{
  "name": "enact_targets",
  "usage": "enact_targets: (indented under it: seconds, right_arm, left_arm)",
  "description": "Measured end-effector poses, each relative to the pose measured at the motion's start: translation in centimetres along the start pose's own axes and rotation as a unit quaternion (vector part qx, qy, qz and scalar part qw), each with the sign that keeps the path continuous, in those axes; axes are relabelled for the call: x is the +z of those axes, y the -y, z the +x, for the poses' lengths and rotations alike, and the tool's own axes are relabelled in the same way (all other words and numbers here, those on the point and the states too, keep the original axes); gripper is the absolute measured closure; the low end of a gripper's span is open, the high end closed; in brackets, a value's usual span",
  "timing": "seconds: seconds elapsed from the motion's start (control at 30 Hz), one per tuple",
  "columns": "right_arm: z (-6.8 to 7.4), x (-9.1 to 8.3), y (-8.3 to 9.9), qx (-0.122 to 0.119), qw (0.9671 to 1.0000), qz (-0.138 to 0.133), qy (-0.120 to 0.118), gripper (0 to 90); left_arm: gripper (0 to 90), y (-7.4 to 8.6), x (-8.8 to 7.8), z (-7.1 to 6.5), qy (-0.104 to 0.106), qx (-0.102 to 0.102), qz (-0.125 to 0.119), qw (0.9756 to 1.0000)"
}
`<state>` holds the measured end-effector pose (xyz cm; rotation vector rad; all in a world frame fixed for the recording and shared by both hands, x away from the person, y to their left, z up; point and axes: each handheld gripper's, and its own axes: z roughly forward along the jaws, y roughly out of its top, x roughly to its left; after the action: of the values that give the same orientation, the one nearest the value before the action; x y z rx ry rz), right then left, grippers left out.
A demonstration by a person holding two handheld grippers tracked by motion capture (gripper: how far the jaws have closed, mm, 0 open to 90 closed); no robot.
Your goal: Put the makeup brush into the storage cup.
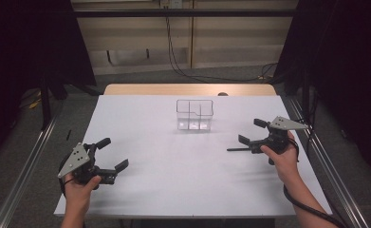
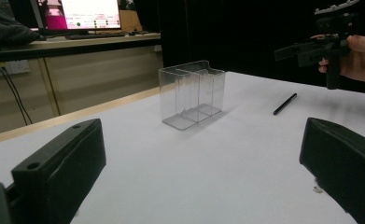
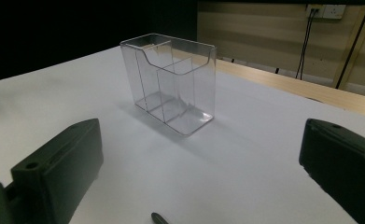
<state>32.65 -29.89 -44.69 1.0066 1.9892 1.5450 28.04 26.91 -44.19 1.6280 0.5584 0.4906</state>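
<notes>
A clear plastic box with compartments (image 1: 194,115) stands upright at the back middle of the white table sheet (image 1: 173,161). It appears empty (image 2: 192,93) (image 3: 171,79). A black pen (image 1: 237,149) lies flat on the sheet just left of my right gripper (image 1: 251,131), which is open with nothing between its jaws. The left gripper view shows the pen (image 2: 285,103) beyond the box's right side, and the right gripper view catches its tip (image 3: 157,218) at the bottom edge. My left gripper (image 1: 113,153) is open and empty near the front left, pointing toward the box.
The table's wooden back edge (image 1: 188,89) runs behind the sheet. Metal rails (image 1: 26,161) flank both sides. Cables (image 1: 178,66) hang down the back wall. A lit monitor (image 2: 89,14) stands on a bench beyond the table.
</notes>
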Motion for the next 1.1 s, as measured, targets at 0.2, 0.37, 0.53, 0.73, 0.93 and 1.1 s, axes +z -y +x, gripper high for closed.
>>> enact_targets:
  seconds: [0.2, 0.37, 0.53, 0.73, 0.93, 1.1]
  right_arm:
    - [-0.4, 0.3, -0.2, 0.001, 0.9996, 0.029, -0.004, 0.0]
    - [-0.8, 0.6, -0.3, -0.003, 0.9983, 0.059, -0.005, 0.0]
    - [-1.3, 0.7, -0.7, -0.002, 0.9963, 0.085, -0.007, 0.0]
    - [-1.9, 0.7, -1.1, -0.001, 0.9927, 0.121, -0.007, 0.0]
    - [-2.2, 0.8, -1.3, -0.001, 0.9878, 0.155, -0.010, 0.0]
    - [-2.4, 0.9, -1.5, -0.008, 0.9836, 0.180, -0.009, 0.0]
  left_arm:
    - [0.3, 0.0, 0.0, 0.0, 0.000, 0.000, 0.001, 1.0000]
    - [0.3, 0.0, 0.1, 0.0, 0.000, -0.001, 0.001, 1.0000]
    - [0.3, 0.1, 0.1, 0.0, 0.002, -0.004, 0.000, 1.0000]
    - [0.3, 0.0, 0.1, 0.0, 0.003, -0.004, 0.001, 1.0000]
    - [0.3, 0.1, 0.2, 0.0, 0.005, -0.002, 0.005, 1.0000]
    - [0.3, 0.1, 0.2, 0.0, 0.006, -0.004, 0.006, 1.0000]
